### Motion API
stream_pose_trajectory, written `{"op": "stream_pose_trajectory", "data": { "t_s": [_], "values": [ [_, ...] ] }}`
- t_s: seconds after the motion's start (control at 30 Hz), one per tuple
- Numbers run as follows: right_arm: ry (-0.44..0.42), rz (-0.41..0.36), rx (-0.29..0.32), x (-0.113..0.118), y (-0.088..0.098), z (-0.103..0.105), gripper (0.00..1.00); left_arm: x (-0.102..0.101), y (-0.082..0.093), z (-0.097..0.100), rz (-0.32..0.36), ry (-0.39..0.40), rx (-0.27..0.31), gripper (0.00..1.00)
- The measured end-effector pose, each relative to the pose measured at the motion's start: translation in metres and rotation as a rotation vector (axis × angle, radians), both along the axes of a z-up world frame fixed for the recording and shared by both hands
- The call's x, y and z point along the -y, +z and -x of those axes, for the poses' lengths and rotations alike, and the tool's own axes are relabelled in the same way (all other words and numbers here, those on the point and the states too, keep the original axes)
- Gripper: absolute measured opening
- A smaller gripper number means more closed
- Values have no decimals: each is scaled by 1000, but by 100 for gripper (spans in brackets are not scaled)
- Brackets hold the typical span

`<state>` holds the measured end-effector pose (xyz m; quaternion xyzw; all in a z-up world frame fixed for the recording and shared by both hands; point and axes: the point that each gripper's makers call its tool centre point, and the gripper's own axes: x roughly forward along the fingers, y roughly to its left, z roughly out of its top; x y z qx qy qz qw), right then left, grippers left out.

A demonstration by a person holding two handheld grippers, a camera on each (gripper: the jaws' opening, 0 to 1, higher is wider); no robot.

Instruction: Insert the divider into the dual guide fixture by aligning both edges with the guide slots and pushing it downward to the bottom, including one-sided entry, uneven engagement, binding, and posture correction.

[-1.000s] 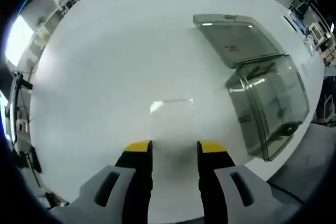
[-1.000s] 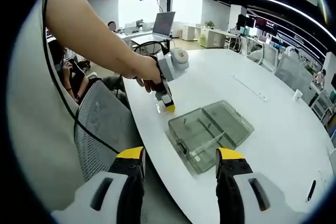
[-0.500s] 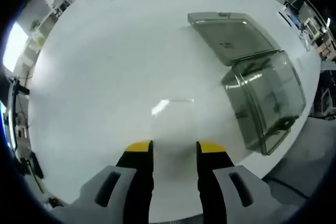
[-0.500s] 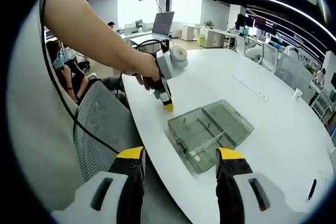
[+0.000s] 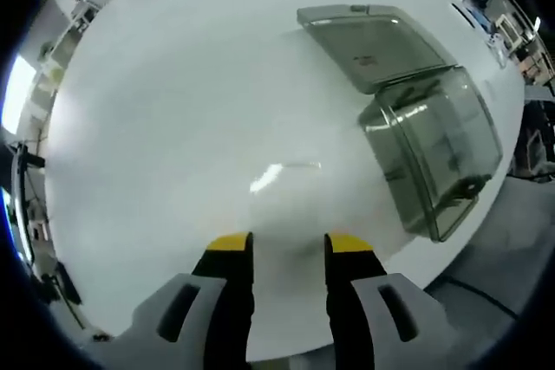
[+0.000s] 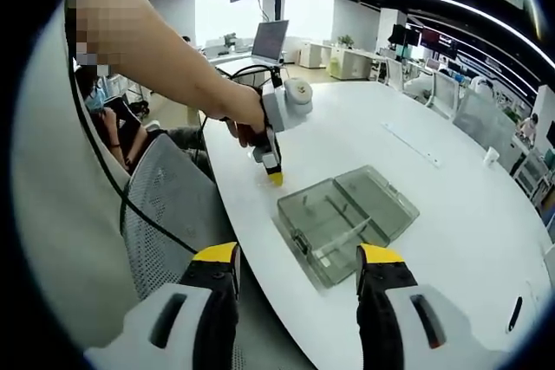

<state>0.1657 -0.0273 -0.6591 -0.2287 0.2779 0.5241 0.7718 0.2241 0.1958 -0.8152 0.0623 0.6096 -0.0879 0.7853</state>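
The fixture is a smoky clear box (image 5: 434,149) with its lid (image 5: 368,36) laid open beside it; in the right gripper view the box (image 6: 334,223) shows upright guide posts inside. A thin clear divider (image 5: 286,188) stands out from between my left gripper's (image 5: 284,243) yellow-tipped jaws, which are shut on its side edges, above the white table (image 5: 173,127) and left of the box. In the right gripper view a hand holds the left gripper (image 6: 275,177) tips-down just beyond the box. My right gripper (image 6: 297,259) hangs open near the box's front corner, holding nothing.
A grey mesh chair (image 6: 165,205) stands at the table's near edge by the box. The person's arm (image 6: 165,58) reaches across from the left. A laptop (image 6: 270,41) sits at the far end; a thin strip (image 6: 412,143) and a pen (image 6: 515,314) lie to the right.
The left gripper has lifted and tilted a little with the divider, so the box sits slightly higher and further left in its view. The right gripper has stayed still.
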Motion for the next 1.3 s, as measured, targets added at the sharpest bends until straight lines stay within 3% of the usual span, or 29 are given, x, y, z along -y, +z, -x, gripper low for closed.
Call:
{"op": "stream_pose_trajectory", "data": {
  "t_s": [0.2,0.57,0.97,1.17,1.3],
  "values": [
    [-9,-14,11,0,4,-2,52,-5,2,5,13,8,8,29],
    [-36,-33,-16,2,2,-7,51,0,11,8,64,16,77,29],
    [-127,-137,-131,2,-4,-17,50,15,31,15,144,29,183,29],
    [-200,-284,-232,-2,-3,-24,49,20,44,17,174,35,229,29],
    [-224,-313,-259,1,-6,-28,48,28,57,15,195,33,265,29]
  ]
}}
